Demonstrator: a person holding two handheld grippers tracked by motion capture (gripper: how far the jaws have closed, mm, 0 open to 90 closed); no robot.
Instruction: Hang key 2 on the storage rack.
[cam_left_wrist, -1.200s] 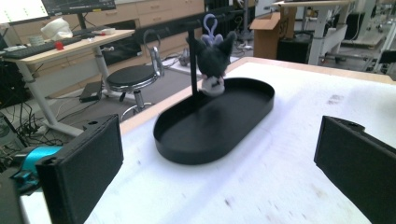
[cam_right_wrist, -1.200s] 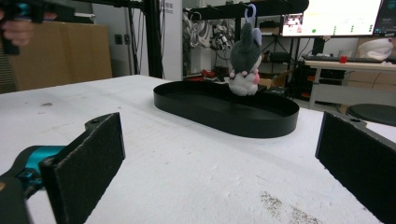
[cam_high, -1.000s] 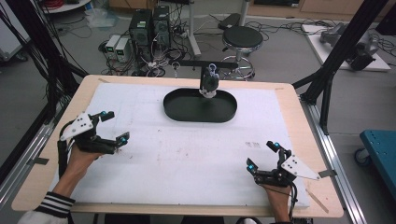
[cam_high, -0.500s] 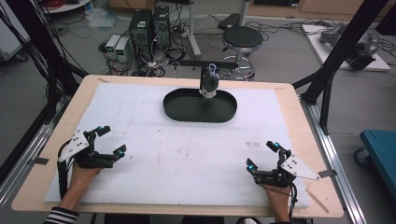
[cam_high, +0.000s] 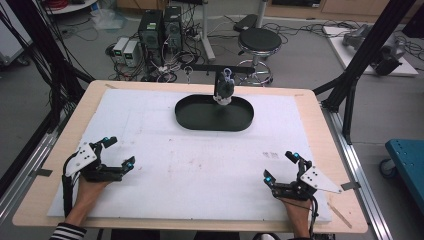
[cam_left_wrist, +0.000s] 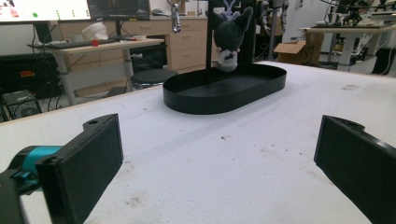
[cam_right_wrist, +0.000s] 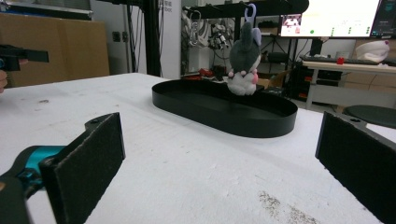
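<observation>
Round black stool (cam_high: 259, 40) and computer towers (cam_high: 160, 27) behind table.

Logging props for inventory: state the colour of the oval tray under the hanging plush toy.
The oval tray is plain black, clearest in the left gripper view.

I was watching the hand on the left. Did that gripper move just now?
Yes. The left gripper has slid toward the table's near edge, farther from the black tray, which stayed put; the right gripper kept its place.
</observation>
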